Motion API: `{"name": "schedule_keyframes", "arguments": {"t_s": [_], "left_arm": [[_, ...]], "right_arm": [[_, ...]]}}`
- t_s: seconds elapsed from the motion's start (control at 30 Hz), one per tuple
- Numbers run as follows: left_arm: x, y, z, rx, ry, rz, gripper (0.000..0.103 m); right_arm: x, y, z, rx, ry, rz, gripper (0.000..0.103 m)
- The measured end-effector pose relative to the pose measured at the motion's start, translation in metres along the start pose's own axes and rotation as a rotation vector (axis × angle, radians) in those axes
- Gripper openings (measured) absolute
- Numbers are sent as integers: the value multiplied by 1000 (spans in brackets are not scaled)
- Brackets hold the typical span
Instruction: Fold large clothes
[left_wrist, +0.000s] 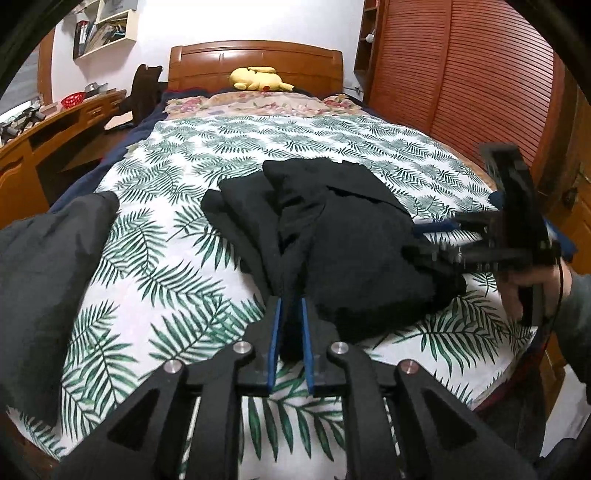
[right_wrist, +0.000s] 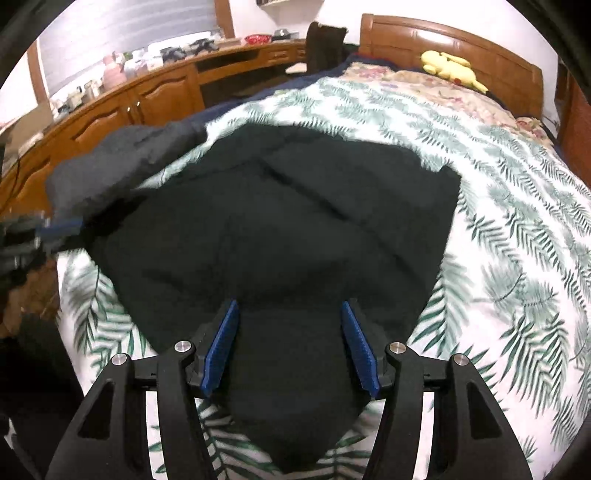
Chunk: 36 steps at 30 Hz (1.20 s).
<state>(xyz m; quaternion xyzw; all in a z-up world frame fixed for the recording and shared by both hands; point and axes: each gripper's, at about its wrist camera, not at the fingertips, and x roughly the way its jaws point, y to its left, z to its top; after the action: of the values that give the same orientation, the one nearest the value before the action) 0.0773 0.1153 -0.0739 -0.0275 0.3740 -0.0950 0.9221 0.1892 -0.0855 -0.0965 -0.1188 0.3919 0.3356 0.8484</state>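
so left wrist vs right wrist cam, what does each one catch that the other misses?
Only left wrist: wall shelf, slatted wardrobe doors, the left gripper nearly shut with a fold of the black garment between its pads.

Only right wrist: the cluttered desk top, right gripper jaws apart over the black cloth.

Both: leaf-print bedspread, yellow plush, headboard, grey garment.

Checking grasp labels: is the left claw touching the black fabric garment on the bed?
Touching. In the left wrist view, a bunched fold of the black fabric garment sits pinched between the blue pads of the left claw.
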Motion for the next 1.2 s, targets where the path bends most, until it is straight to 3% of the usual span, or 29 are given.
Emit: {"name": "schedule_keyframes", "arguments": {"t_s": [0.57, 0.87, 1.03, 1.2], "left_arm": [[6, 5, -16, -18, 51, -30, 22], [45, 9, -19, -40, 136, -2, 24], [54, 8, -20, -38, 149, 9, 24], [59, 8, -22, -49, 160, 8, 24]], "right_arm": [[40, -107, 72, 92, -20, -173, 59], [80, -137, 92, 179, 15, -127, 60], [97, -145, 96, 205, 40, -128, 72], [110, -158, 94, 284, 75, -88, 76]]}}
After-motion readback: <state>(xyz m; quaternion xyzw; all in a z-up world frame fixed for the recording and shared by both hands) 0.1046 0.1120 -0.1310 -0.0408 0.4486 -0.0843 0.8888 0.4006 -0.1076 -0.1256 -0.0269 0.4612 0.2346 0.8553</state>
